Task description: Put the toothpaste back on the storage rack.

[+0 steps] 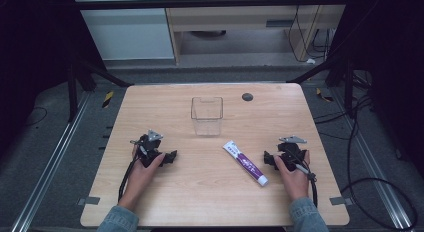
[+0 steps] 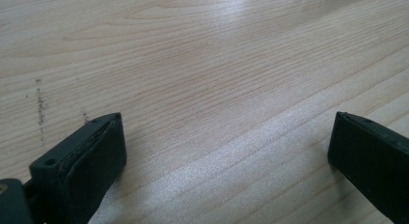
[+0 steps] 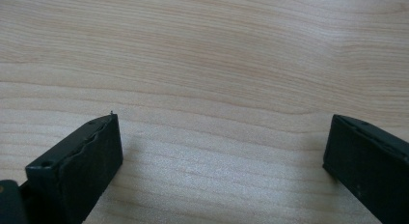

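Toothpaste tube (image 1: 245,163) waiting on the bench (image 1: 210,202), nothing picked up yet.

Lying flat and slanted, the tube is sitting just in front of the clear plastic box (image 1: 206,115), a little toward the person's right. The right gripper (image 1: 270,159) is resting just beside its lower end, released, with bare wood between its wide jaws; the left gripper (image 1: 171,157) is resting well apart from it on the other side, equally released and holding nothing. By the look of things the reach is only starting: next the right gripper needs to be straddling the tube across its width before closing, probably for dropping it into the box.
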A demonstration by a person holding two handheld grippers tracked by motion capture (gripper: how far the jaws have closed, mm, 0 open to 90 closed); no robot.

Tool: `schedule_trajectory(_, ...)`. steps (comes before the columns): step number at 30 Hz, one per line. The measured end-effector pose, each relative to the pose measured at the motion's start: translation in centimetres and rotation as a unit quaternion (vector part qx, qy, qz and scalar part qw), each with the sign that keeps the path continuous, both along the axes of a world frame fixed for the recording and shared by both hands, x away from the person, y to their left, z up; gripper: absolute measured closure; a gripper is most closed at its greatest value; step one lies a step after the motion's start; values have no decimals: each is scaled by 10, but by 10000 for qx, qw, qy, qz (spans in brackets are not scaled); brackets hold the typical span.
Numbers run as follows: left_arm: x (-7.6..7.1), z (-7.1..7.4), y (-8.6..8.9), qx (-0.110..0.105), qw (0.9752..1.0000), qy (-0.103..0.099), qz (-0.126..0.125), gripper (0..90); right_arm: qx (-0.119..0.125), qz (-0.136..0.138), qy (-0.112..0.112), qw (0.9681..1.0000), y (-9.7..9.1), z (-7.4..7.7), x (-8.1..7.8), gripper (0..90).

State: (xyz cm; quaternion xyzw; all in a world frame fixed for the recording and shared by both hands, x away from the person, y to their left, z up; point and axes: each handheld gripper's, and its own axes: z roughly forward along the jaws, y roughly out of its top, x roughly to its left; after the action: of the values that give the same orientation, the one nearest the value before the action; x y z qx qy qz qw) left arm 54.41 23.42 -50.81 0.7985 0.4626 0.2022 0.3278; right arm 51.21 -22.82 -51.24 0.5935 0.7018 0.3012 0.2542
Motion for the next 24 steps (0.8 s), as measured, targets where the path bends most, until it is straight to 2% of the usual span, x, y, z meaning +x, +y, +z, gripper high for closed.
schedule_trajectory(6,0,0,0,0,10000,-1,5,0,-3,21,1,10000,0,0,0,3)
schedule_trajectory(13,0,0,-1,7,10000,5,27,0,-2,221,0,9998,-3,0,-1,7)
schedule_trajectory(15,0,0,-1,-10,10000,-5,81,0,-18,263,24,9996,-5,4,-2,112)
schedule_trajectory(17,0,0,-2,-9,10000,-5,97,0,-59,311,34,9995,-6,6,-3,115)
schedule_trajectory(18,0,0,-2,-8,9999,-7,106,0,-140,435,0,9990,-5,12,-8,152)
schedule_trajectory(19,0,0,-2,-8,9999,-7,106,0,-140,435,0,9990,-5,12,-8,152)
schedule_trajectory(20,0,0,-2,-6,9999,-5,112,0,-218,569,-4,9981,-3,20,-14,169)
schedule_trajectory(22,0,0,-2,-7,9999,-5,114,0,-239,639,-3,9977,-1,25,-17,175)
schedule_trajectory(24,0,0,-2,-8,9999,-6,120,0,-294,836,15,9961,10,39,-28,180)
